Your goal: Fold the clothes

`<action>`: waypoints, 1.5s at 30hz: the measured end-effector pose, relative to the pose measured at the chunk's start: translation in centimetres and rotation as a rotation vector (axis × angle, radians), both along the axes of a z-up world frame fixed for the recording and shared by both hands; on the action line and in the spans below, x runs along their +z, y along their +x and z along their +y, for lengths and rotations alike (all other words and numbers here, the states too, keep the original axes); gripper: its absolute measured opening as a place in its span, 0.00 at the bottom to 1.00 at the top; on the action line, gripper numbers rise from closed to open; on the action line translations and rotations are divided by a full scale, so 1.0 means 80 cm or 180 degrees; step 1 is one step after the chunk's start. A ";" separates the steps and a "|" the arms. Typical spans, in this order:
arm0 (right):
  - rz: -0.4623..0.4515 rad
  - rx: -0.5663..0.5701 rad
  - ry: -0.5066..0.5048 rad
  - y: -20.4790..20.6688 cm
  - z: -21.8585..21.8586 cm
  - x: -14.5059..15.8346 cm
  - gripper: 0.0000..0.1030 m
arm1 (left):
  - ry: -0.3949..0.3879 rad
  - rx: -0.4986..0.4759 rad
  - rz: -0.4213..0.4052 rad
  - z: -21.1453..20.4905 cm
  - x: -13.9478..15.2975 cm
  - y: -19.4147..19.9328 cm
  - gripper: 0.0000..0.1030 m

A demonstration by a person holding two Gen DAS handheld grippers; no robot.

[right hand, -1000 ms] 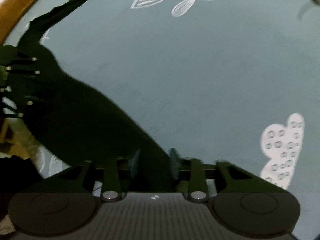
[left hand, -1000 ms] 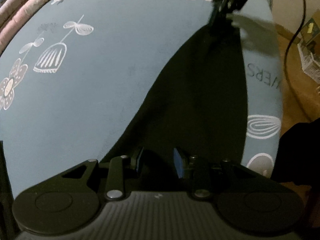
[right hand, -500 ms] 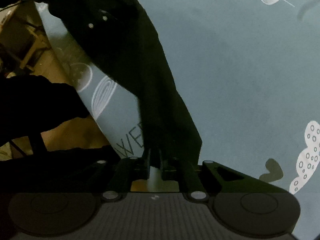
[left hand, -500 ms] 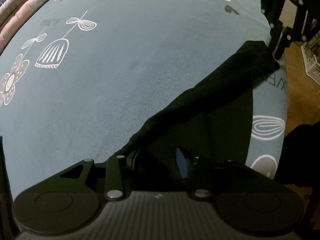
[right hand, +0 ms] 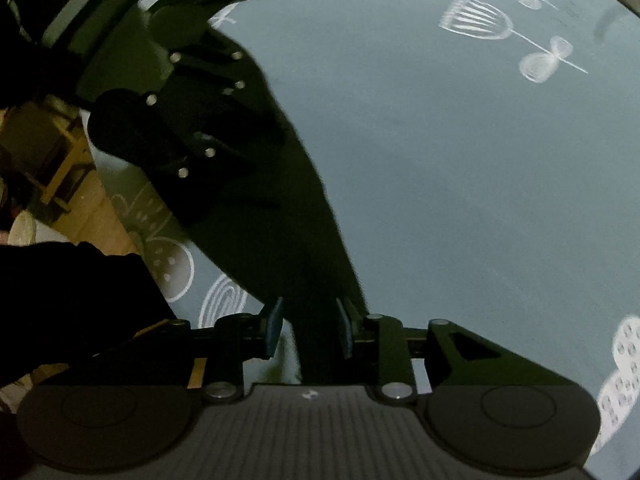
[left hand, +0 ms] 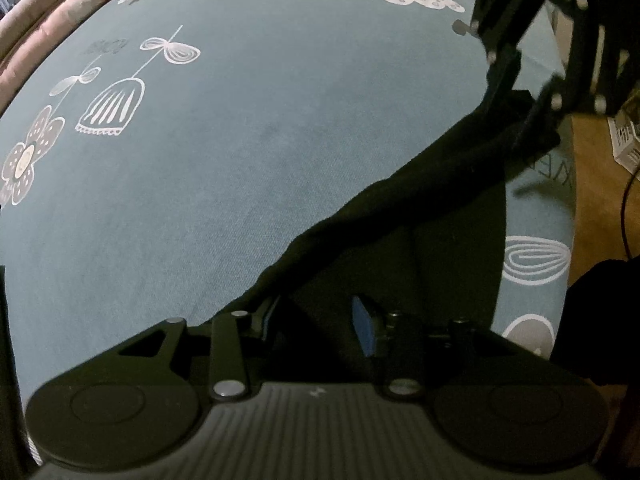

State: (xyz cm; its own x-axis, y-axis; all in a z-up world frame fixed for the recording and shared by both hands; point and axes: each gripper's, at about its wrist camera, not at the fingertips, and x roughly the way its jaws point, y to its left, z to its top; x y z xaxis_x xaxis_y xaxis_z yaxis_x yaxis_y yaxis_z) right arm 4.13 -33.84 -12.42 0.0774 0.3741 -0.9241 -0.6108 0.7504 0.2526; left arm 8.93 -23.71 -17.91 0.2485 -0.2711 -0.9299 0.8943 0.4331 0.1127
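Observation:
A long black garment (left hand: pixel 420 200) lies stretched over a teal bedspread (left hand: pixel 240 140) printed with white flowers. In the left wrist view its near end sits between the blue pads of my left gripper (left hand: pixel 316 312), which is shut on it. The cloth rises as a ridge toward my right gripper (left hand: pixel 520 100) at the upper right. In the right wrist view the garment (right hand: pixel 304 220) runs as a narrow strip between the fingers of the right gripper (right hand: pixel 308 328), whose pads stand apart with a gap beside the cloth. The bedspread (right hand: pixel 460 180) fills the right side.
The bed's edge runs down the right of the left wrist view, with wooden floor (left hand: pixel 600 184), a black cable (left hand: pixel 624 208) and a white box (left hand: pixel 628 144) beyond. A pink quilt (left hand: pixel 48 12) lies at the far left. A dark sleeve (right hand: pixel 60 300) is low left.
The right gripper swung the garment's far end down toward the bed edge, then its fingers parted from a tight pinch. The left gripper stayed put, still gripping the cloth.

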 end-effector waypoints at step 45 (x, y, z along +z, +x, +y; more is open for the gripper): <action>-0.0367 -0.0850 -0.0442 0.103 -0.065 -0.025 0.02 | -0.0027 0.0330 -0.0115 0.025 0.011 0.031 0.45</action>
